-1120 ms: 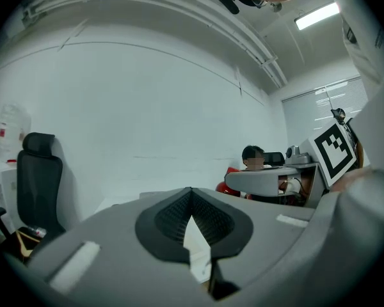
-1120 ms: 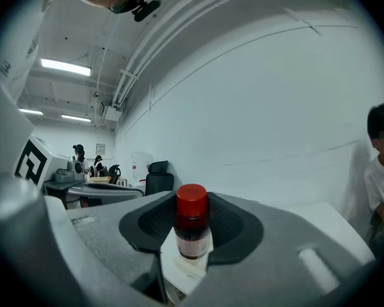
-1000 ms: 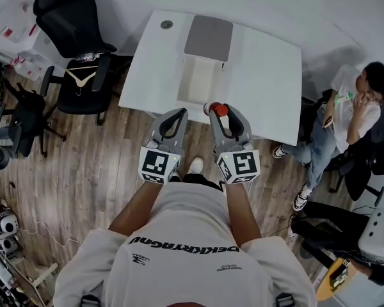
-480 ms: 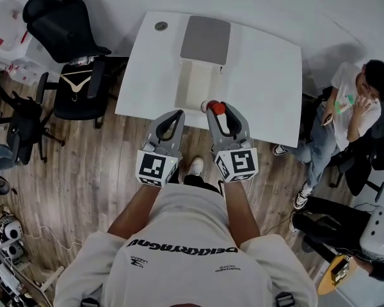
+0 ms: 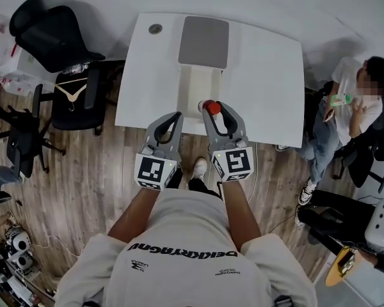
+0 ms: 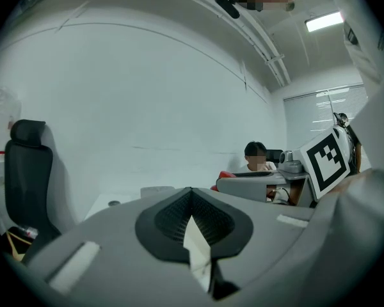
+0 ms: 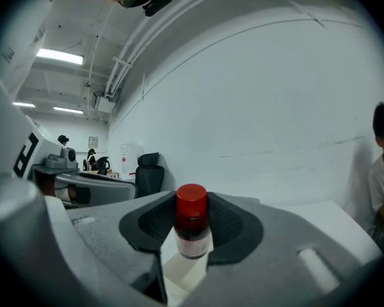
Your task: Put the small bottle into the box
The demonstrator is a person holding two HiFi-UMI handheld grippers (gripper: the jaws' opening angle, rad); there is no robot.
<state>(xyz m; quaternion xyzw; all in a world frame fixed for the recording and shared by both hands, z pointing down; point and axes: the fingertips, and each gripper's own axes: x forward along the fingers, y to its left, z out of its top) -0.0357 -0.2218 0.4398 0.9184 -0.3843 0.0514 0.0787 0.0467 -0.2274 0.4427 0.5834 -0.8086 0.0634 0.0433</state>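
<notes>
Wood floor (image 5: 83, 171) surrounds a white bench (image 5: 269, 75) in the head view. An open white box (image 5: 193, 85) sits on the bench, its gray lid (image 5: 205, 41) lying back toward 12 o'clock. A black office chair (image 5: 48, 34) stands at 10 o'clock of the bench, and a seated person (image 5: 352, 110) is at 3 o'clock. Both grippers reach in from 6 o'clock. The right gripper (image 5: 212, 109) carries the small bottle (image 5: 212, 106), whose red cap shows over the box's near right corner, at about 5 o'clock of the box. How high it hangs above the box cannot be told. The left gripper (image 5: 173, 118) is just beside it at 9 o'clock, at the bench's near edge.

From the left gripper view, the jaws are pressed together with nothing between them. A pale wall fills the background, with the chair at 9 o'clock.

From the right gripper view, the jaws clamp the small bottle upright, their dark pads pressing on both sides. The bottle has a red cap, dark contents and a white label. A pale surface shows directly beneath the bottle.
</notes>
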